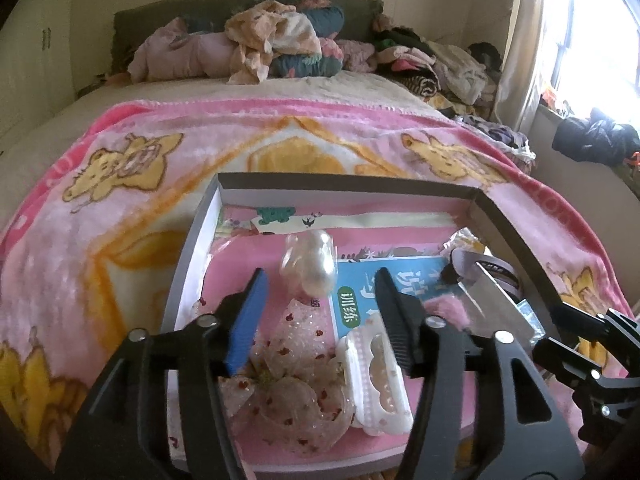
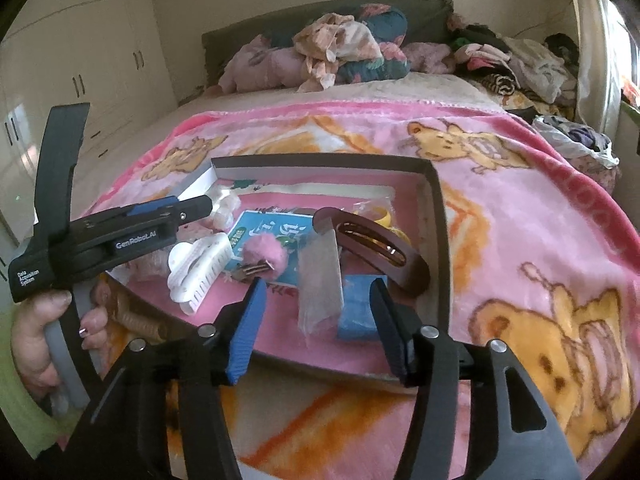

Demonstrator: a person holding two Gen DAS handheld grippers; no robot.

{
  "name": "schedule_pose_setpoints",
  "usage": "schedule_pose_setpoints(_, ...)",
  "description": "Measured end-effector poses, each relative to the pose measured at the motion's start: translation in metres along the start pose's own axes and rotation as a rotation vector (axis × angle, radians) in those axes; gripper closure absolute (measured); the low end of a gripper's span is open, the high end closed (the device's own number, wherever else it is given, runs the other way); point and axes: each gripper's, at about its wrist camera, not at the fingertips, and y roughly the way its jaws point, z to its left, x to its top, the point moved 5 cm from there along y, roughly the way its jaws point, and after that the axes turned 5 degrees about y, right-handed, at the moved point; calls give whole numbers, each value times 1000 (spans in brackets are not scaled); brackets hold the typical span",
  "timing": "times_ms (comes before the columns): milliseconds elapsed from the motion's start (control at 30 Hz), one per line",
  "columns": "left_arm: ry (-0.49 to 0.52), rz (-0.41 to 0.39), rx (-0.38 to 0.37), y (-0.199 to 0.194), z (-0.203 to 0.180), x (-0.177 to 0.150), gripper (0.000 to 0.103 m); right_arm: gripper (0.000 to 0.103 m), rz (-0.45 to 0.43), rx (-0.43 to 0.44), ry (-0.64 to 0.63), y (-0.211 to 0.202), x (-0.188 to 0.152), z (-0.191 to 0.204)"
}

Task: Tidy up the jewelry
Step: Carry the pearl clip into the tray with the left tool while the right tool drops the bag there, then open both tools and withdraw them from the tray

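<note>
Left gripper (image 1: 320,316) fingers apart, white hair claw (image 1: 378,384) lying between them, unpinched

The right gripper (image 2: 316,320) is hovering with jaws apart over the shallow box (image 2: 440,216), nothing between them, beside a white claw clip (image 2: 198,272) and brown barrette (image 2: 380,248).

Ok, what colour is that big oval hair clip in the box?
Dark brown with gold inside the cut-out, clearest in the right wrist view: hair clip.

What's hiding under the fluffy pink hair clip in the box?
The fluffy pink hair clip lies on a blue booklet with Chinese writing, inside the grey box. The booklet sits on pink paper. What is beneath the booklet is covered.
</note>
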Motion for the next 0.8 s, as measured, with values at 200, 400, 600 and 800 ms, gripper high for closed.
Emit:
schedule_pose_setpoints(200, -10, -36, 7, -17, 1, 2, 39, 31, -47, -30, -3, -20, 0, -2)
schedule_pose_setpoints(400, -25, -55, 9, -30, 2, 0, 26, 18, -89, -52, -16, -39, 0, -1)
schedule_pose_setpoints(600, -40, -78, 3, -46, 3, -3, 15, 15, -100, -64, -22, -52, -8, -2)
schedule_pose_setpoints(800, -39, -94, 3, -61, 1, -9, 12, 15, -111, -81, -32, -65, -17, -2)
